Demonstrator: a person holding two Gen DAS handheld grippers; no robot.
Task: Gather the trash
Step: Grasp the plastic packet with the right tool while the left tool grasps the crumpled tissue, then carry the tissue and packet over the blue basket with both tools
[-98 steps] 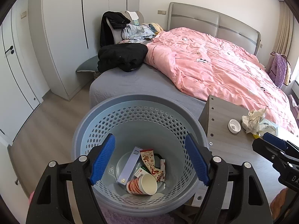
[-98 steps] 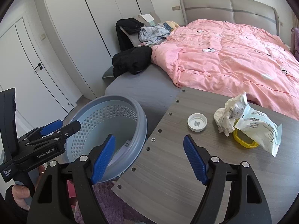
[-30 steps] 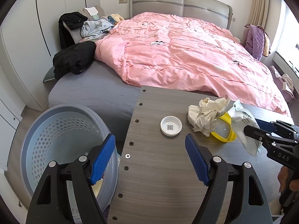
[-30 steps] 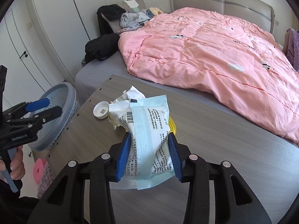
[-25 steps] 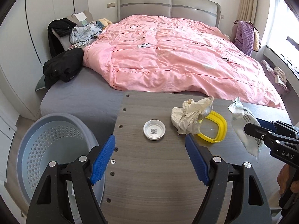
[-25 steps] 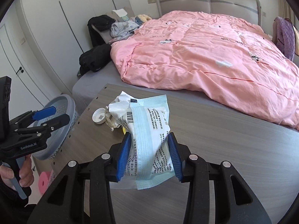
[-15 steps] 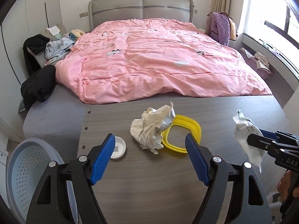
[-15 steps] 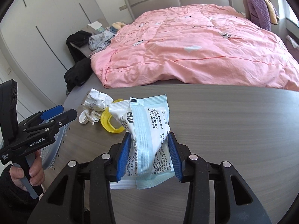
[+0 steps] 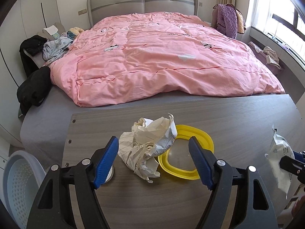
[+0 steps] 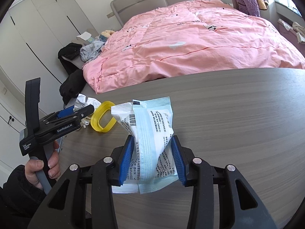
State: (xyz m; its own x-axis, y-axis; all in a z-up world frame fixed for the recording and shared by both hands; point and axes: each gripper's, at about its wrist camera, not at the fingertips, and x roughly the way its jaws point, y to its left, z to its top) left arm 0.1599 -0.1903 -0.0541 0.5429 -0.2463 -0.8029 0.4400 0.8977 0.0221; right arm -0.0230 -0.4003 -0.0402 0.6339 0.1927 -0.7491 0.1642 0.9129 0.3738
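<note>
Two grippers work: the right gripper clamps a white-and-blue plastic packet for binning, while the left gripper, jaws just narrowing (nothing pinched yet), straddles the crumpled white paper wad.

From my feed, a grey wood-grain tabletop fills the foreground. Beyond its far edge I see a bed with a rumpled pink duvet and a grey padded headboard. A heap of black clothing lies on the grey sheet at the bed's left corner, with pale blue garments further back. White wardrobe doors line the left wall. A purple knitted throw hangs near the window.
</note>
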